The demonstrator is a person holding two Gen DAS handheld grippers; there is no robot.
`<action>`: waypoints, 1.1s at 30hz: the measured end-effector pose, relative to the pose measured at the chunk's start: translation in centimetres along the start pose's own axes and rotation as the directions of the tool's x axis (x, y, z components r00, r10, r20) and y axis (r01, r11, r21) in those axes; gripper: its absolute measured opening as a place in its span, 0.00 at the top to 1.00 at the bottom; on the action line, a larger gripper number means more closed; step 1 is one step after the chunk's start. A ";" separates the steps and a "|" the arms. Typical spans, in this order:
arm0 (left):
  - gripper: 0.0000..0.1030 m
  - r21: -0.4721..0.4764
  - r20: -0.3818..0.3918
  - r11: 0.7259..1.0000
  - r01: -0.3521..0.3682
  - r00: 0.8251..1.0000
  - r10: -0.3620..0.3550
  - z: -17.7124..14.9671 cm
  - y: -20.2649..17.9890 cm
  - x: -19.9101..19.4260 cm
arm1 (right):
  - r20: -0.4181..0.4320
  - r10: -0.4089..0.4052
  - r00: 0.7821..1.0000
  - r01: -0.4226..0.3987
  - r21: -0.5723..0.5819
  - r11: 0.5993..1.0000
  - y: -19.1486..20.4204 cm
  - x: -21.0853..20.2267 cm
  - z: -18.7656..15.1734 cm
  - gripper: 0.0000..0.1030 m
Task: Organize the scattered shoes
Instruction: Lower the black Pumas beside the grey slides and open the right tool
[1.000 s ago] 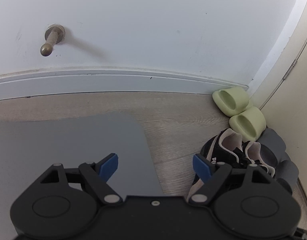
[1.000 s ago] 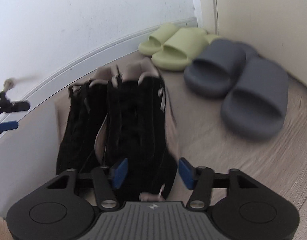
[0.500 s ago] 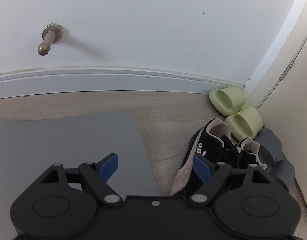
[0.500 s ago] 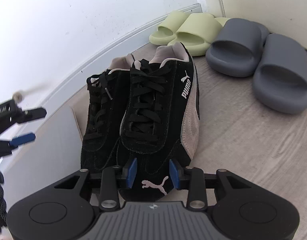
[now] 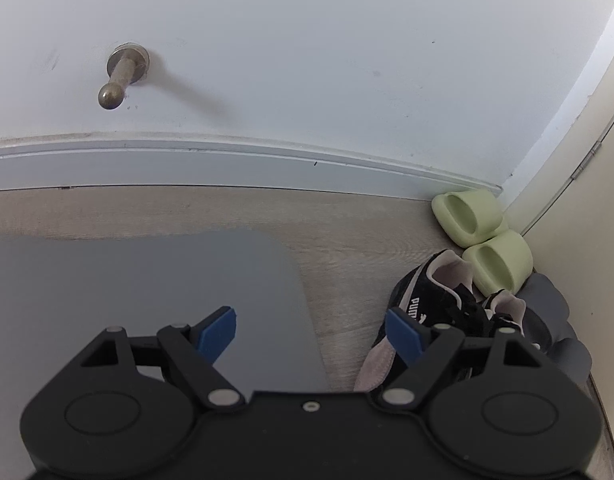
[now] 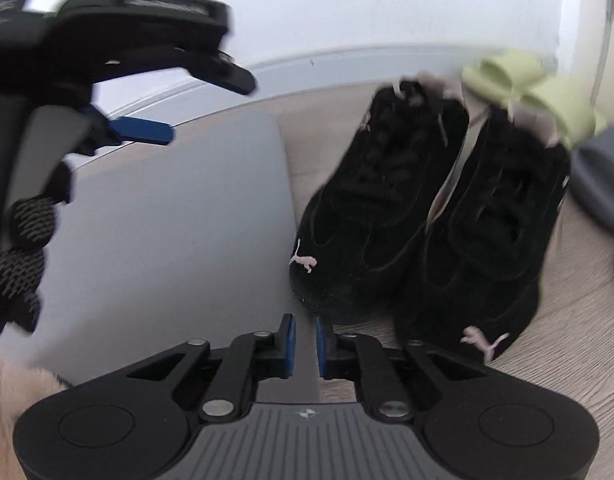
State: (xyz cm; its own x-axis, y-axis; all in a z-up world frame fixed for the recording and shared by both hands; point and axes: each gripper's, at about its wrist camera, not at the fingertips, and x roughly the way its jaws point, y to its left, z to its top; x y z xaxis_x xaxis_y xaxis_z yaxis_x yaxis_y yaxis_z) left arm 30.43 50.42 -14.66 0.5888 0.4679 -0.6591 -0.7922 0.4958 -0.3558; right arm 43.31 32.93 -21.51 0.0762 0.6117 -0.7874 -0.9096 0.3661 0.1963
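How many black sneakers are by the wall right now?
2. One black sneaker lies beside the grey mat; the other black sneaker sits right of it, touching the green slides. None looks hidden.

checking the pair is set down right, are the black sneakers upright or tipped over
Upright: both black sneakers sit on their soles side by side, laces facing up.

bare grey mat [image 5: 139, 288], sneakers [image 6: 419, 216] apparently crowding slides [image 5: 483, 232]
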 end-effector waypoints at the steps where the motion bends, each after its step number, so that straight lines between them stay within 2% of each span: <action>1: 0.20 -0.001 0.003 1.000 0.000 1.000 0.000 0.0 0.0 0.0 | 0.001 0.007 1.000 -0.007 0.007 1.000 -0.2 0.2 0.3 0.98; 5: 0.20 -0.014 -0.002 1.000 0.003 1.000 -0.003 0.1 0.3 0.1 | 0.015 0.010 1.000 -0.010 0.028 1.000 -0.7 1.6 2.0 1.00; 9: 0.20 -0.028 0.011 1.000 -0.006 1.000 0.007 0.4 1.0 0.0 | 0.045 0.007 0.999 -0.010 0.072 0.997 -1.9 4.4 5.5 1.00; 16: 0.20 -0.109 -0.003 0.994 -0.027 1.000 0.027 0.9 3.2 0.8 | 0.075 0.052 0.996 -0.060 0.106 0.993 -2.5 9.4 12.5 1.00; 19: 0.20 -0.117 -0.006 0.993 -0.033 0.999 0.032 0.9 3.6 1.0 | 0.108 0.086 0.990 -0.098 0.110 0.989 -1.9 11.1 14.4 1.00; 21: 0.20 -0.106 -0.005 0.994 -0.040 0.999 0.039 0.9 3.5 1.0 | 0.140 0.071 0.988 -0.087 0.109 0.990 -1.5 10.9 14.6 0.96; 23: 0.20 -0.100 -0.001 0.994 -0.044 0.999 0.044 1.0 3.5 1.0 | 0.220 0.058 0.974 -0.081 0.097 0.992 -1.4 8.5 13.6 0.94; 24: 0.20 -0.100 0.002 0.994 -0.043 0.999 0.043 1.0 3.5 0.9 | 0.256 0.048 0.965 -0.072 0.084 0.994 -1.7 6.8 12.6 0.90; 25: 0.20 -0.102 0.005 0.994 -0.040 0.999 0.041 1.0 3.5 0.9 | 0.289 0.035 0.957 -0.058 0.072 0.996 -2.0 5.2 11.6 0.79; 26: 0.20 -0.106 0.006 0.994 -0.037 0.999 0.037 1.0 3.5 0.9 | 0.315 0.017 0.949 -0.040 0.066 0.997 -2.3 3.8 10.7 0.74; 27: 0.19 -0.110 0.006 0.993 -0.033 0.999 0.034 1.0 3.5 0.8 | 0.358 -0.025 0.933 -0.001 0.072 0.997 -3.1 1.7 9.1 0.62; 28: 0.20 -0.113 0.004 0.993 -0.031 0.999 0.032 1.0 3.5 0.8 | 0.386 -0.059 0.920 0.028 0.084 0.996 -3.7 0.4 8.0 0.45; 30: 0.19 -0.117 0.000 0.993 -0.022 1.000 0.023 1.0 3.4 0.8 | 0.437 -0.182 0.881 0.135 0.138 0.981 -5.9 -3.2 4.5 0.31; 33: 0.19 -0.110 -0.002 0.994 -0.010 1.000 0.009 0.9 2.9 0.7 | 0.366 -0.264 0.893 0.205 0.193 0.960 -9.0 -5.1 1.1 0.30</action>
State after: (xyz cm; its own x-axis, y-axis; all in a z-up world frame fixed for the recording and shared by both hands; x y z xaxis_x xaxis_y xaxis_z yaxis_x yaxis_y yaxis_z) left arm 28.62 52.81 -15.57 0.5810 0.4712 -0.6637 -0.8106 0.4081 -0.4199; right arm 51.51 27.28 -18.57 0.4574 0.7058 -0.5410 -0.7783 0.6120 0.1403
